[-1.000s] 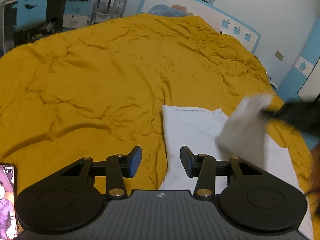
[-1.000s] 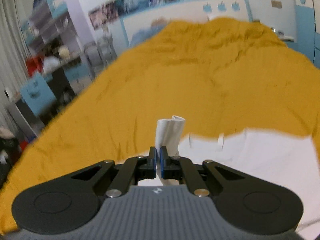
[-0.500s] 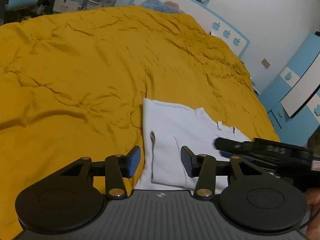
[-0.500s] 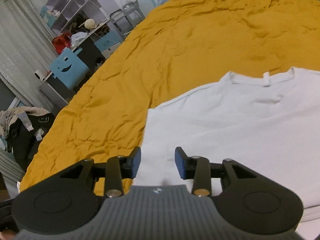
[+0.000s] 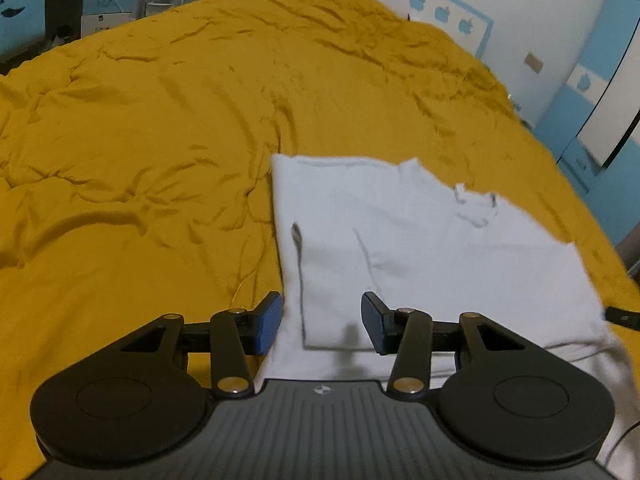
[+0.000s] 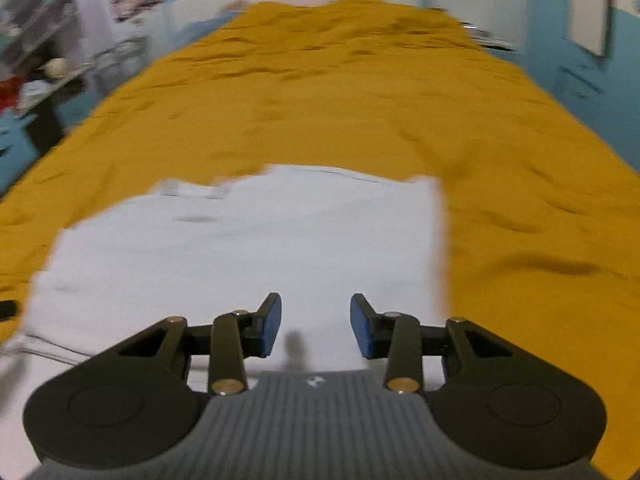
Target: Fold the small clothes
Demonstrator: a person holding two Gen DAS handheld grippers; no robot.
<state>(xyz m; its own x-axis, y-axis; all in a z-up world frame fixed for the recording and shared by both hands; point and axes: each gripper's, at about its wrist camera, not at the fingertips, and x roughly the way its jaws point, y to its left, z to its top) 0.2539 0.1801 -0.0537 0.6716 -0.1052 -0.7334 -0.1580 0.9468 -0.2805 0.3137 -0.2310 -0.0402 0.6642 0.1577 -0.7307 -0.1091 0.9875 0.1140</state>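
White shirt lies flat on the yellow bedspread, one sleeve already folded in along its left edge. Your left claw hovers released over that near-left corner; your right claw — its jaws have just been opening, nothing between them — hangs over the shirt's near right part, its right edge just beside — the nearer hand for that side.

A wide bed covered by a wrinkled mustard-yellow duvet fills most of the room. Behind it runs a white headboard panel edged in light blue with small blue apple shapes, against a plain white wall. To the left are cluttered shelves; to the right stand blue and white cabinets.
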